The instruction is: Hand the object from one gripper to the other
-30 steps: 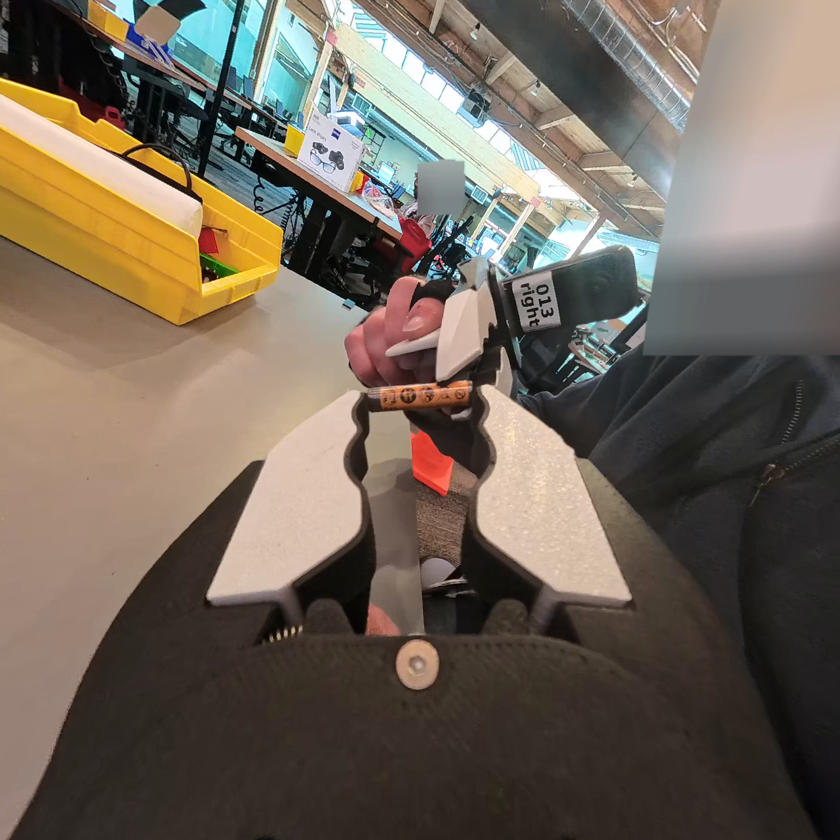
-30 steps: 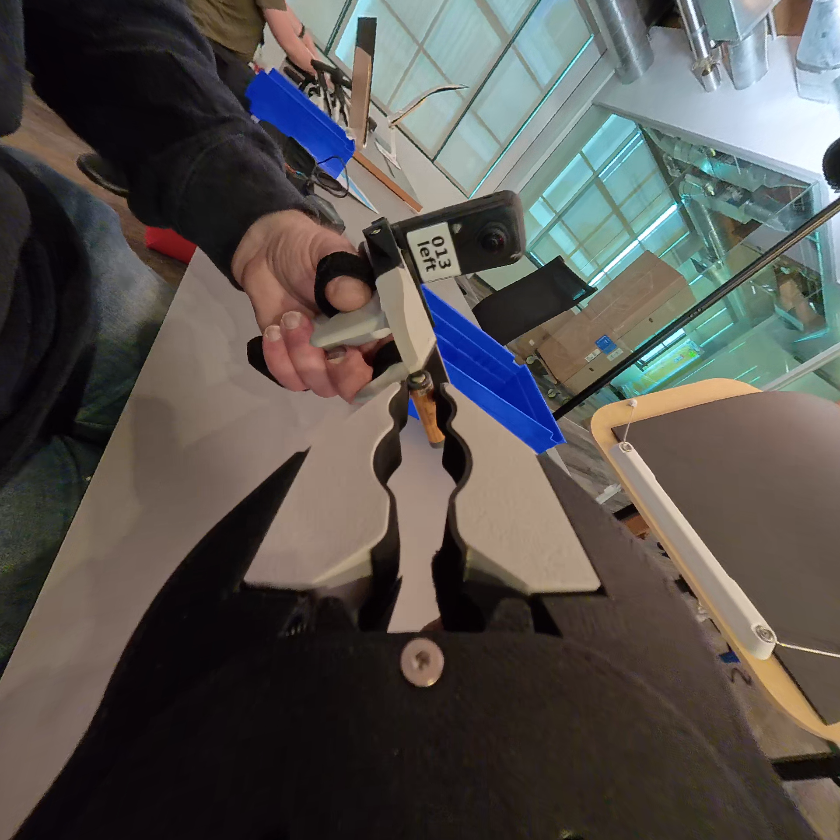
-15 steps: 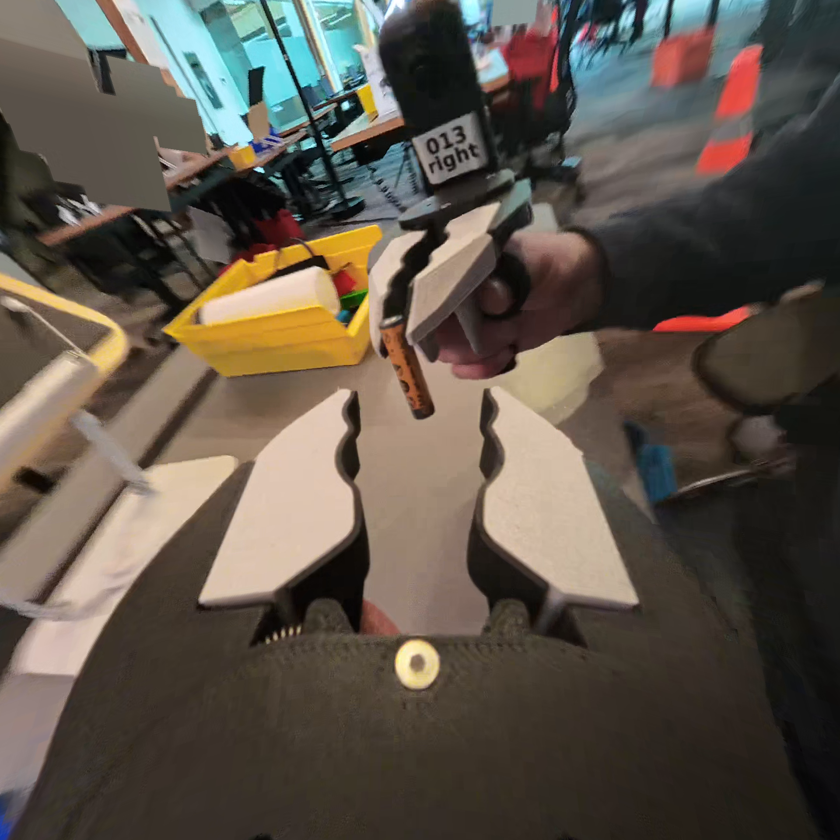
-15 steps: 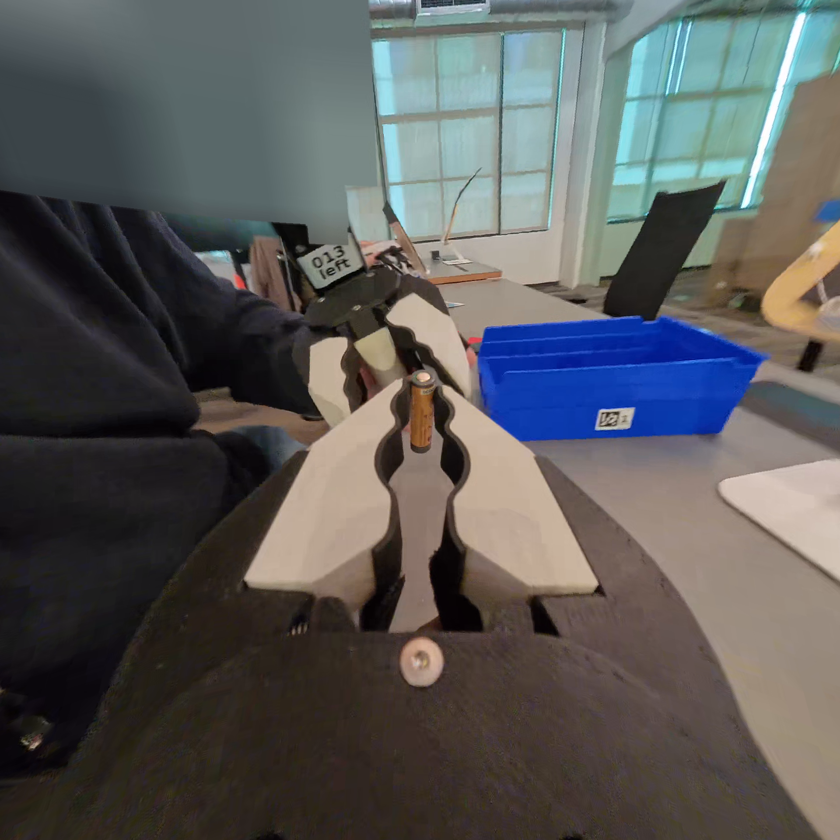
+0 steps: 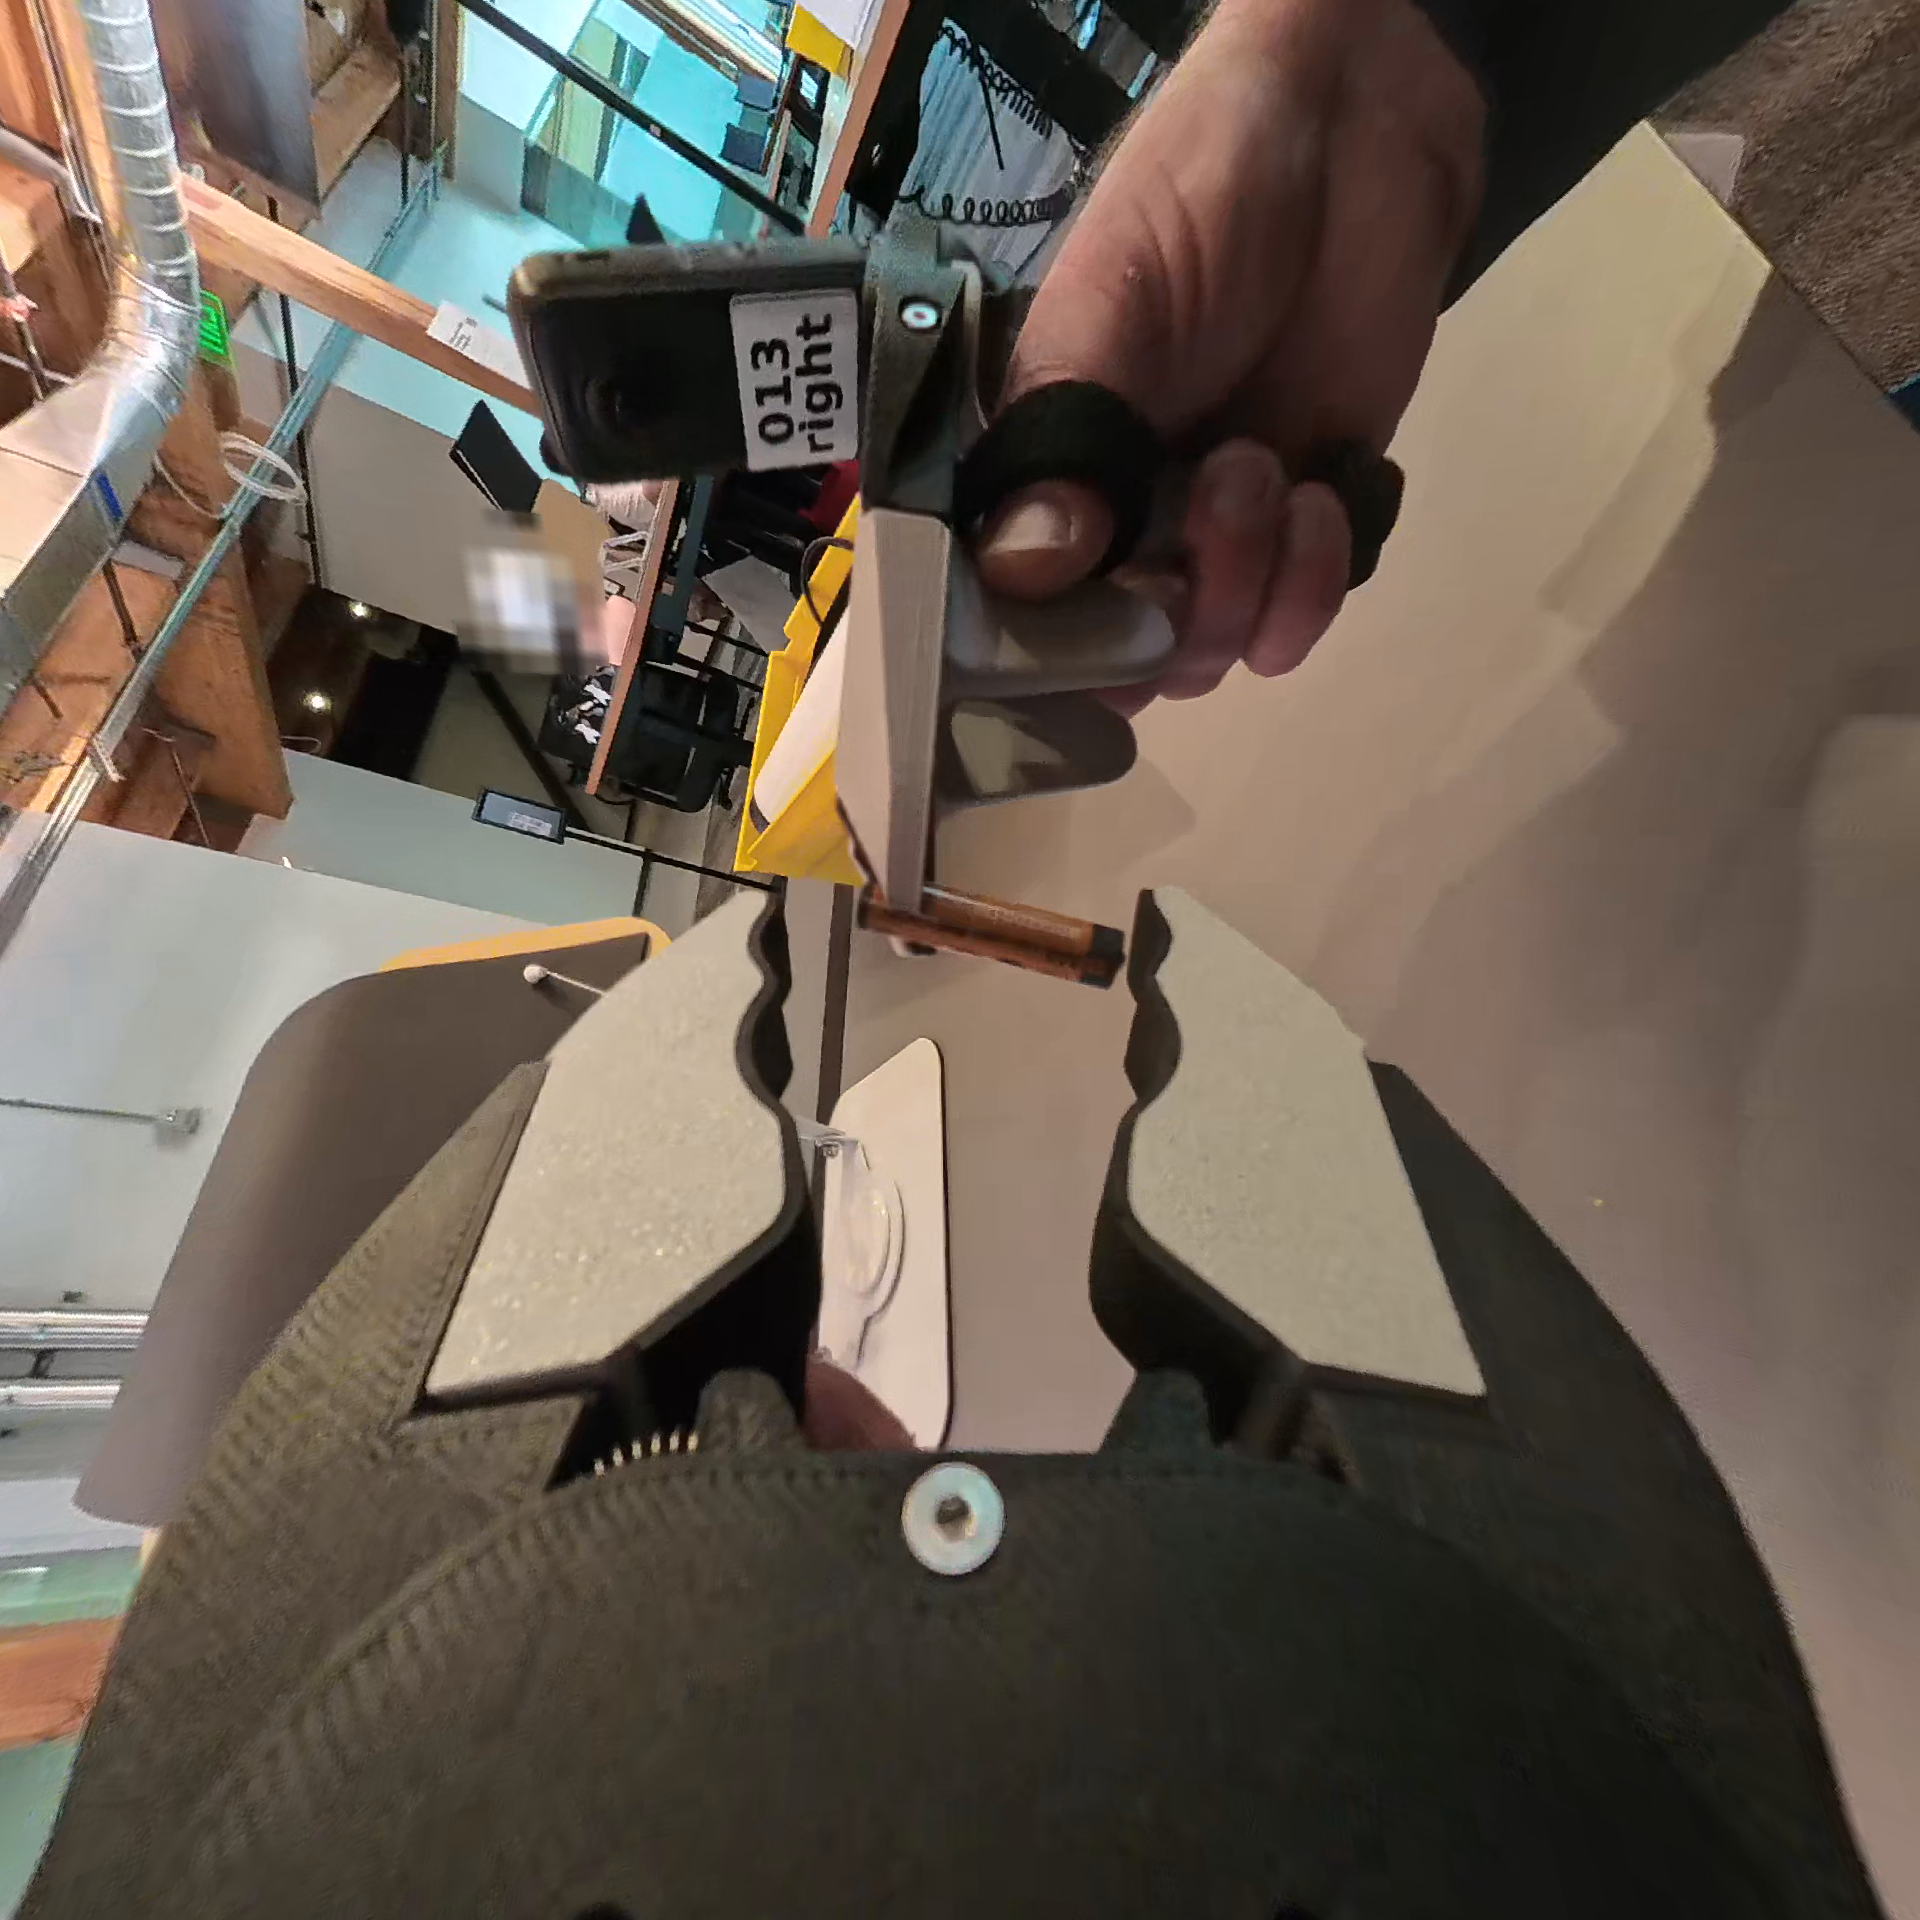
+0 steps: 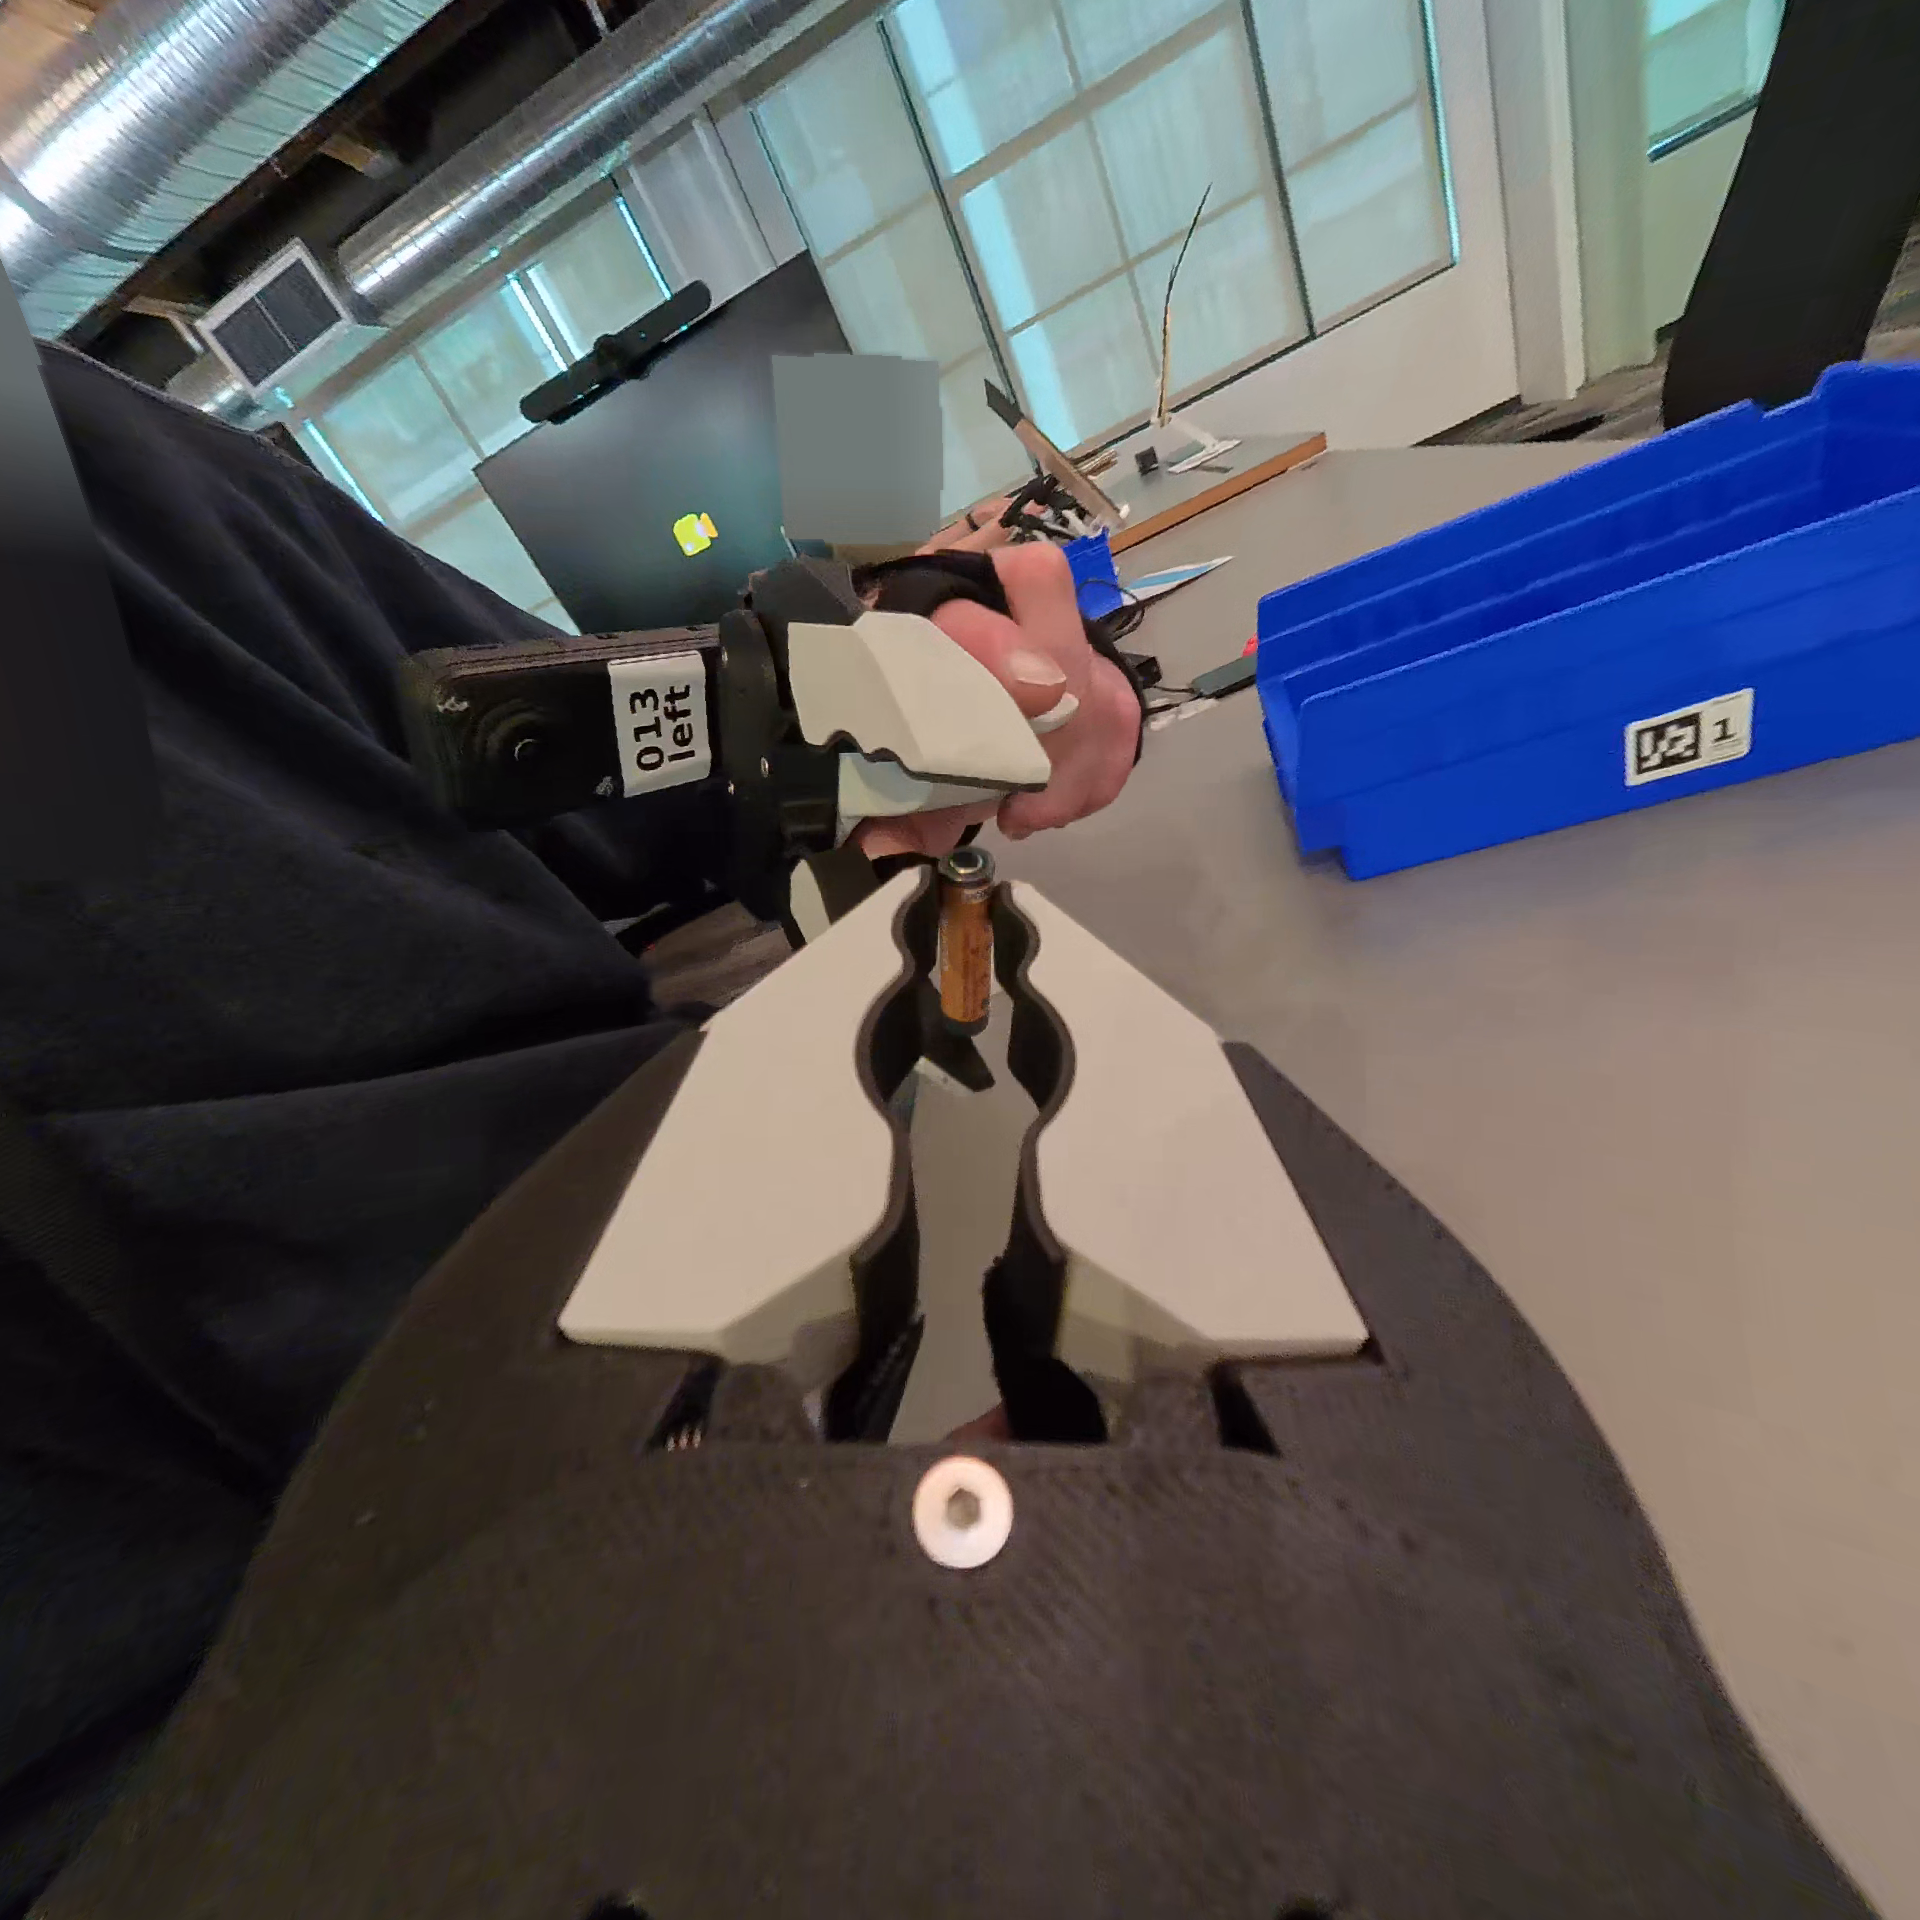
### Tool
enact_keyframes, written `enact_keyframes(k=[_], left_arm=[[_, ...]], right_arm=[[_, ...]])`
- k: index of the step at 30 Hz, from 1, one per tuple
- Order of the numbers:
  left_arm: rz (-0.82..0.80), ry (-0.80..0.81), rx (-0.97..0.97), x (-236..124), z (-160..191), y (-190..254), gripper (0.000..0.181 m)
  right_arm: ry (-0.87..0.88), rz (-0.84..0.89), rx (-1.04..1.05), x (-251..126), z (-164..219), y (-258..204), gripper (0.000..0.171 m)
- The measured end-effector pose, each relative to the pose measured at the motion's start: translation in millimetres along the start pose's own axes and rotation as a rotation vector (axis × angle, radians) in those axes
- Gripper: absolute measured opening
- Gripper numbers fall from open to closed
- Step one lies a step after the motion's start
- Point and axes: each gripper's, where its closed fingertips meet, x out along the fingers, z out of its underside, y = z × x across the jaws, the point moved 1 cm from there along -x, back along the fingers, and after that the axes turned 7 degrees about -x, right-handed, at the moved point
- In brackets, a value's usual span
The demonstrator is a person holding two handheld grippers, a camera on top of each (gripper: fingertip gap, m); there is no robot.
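The right claw (image 6: 961, 904) is clamped on a small orange-and-black cylindrical battery (image 6: 964, 951), gripped near one end between its pale grey fingertips (image 6: 1049, 940). In the left wrist view this battery (image 5: 992, 928) lies crosswise just beyond the left claw (image 5: 956, 925), whose grey fingers (image 5: 665, 1101) stand wide apart with nothing between them. The battery's free end, towards 3 o'clock, sits just beside the tip of the finger on that side; whether they touch cannot be told. The right claw (image 5: 894, 894) comes in from 12 o'clock. A blue plastic bin (image 6: 1600, 665) rests on the grey desk (image 6: 1507, 1039) at 2 o'clock in the right wrist view. A yellow plastic bin (image 5: 800, 769) shows behind the right claw.
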Motion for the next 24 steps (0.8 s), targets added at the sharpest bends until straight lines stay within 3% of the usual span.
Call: enact_keyframes(k=[17,20,24], left_arm=[[0.052,0.035,-0.042,3,-4,14,0.049],[0.053,0.047,-0.131,2,-4,9,0.049],[0.077,0.071,-0.329,-2,-1,-3,0.049]], right_arm=[[0.006,-0.03,0.083,1,6,1,0.007],[0.002,0.031,0.016,-2,6,8,0.025],[-0.05,0.158,-0.221,-10,0,11,0.039]])
